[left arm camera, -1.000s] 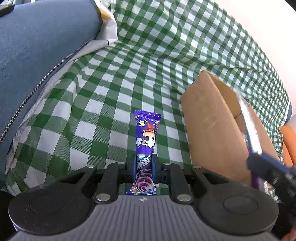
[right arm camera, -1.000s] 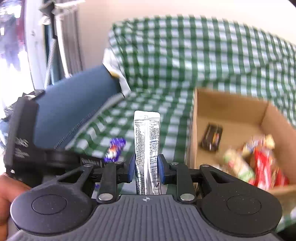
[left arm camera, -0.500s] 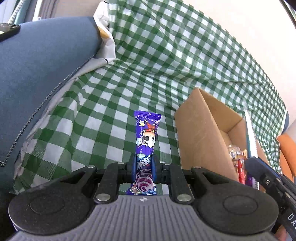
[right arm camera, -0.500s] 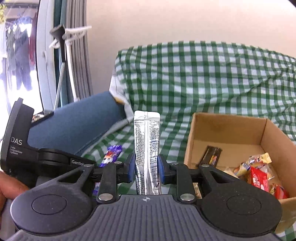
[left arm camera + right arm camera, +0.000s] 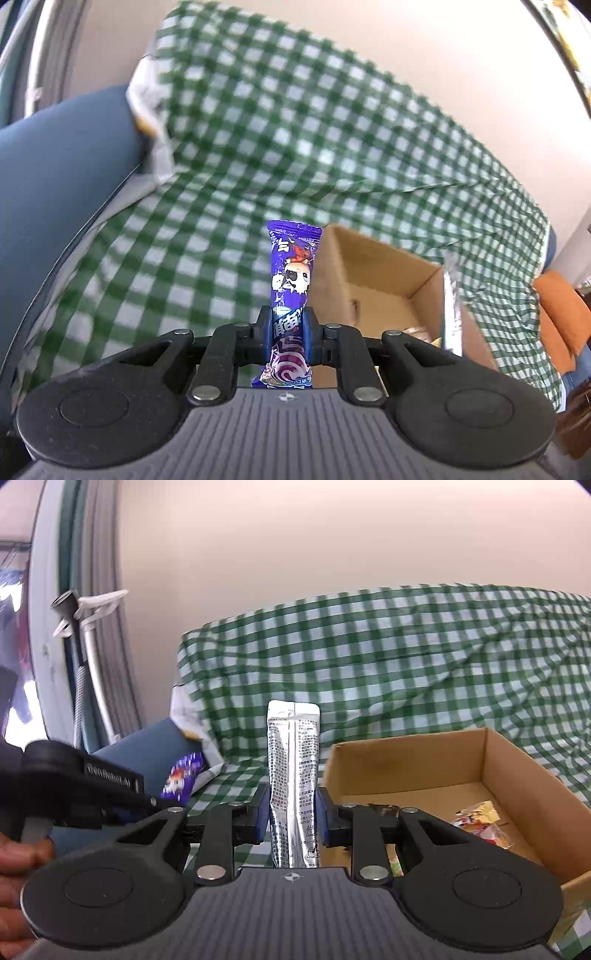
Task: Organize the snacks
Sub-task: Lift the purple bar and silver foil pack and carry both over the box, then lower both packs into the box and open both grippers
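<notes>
Left wrist view: left gripper (image 5: 288, 328) clamps a purple snack (image 5: 291, 273) upright beside the cardboard box (image 5: 373, 280) — checked cloth (image 5: 295, 122) behind. Right gripper (image 5: 293, 818) pinches a silver packet (image 5: 293, 771) — box wall just right, sweets (image 5: 480, 821) inside.

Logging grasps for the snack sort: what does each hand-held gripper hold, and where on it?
Left hand-held gripper: purple snack packet, pinched near its lower end. Right hand-held gripper: silver sachet, clamped on its lower half.
</notes>
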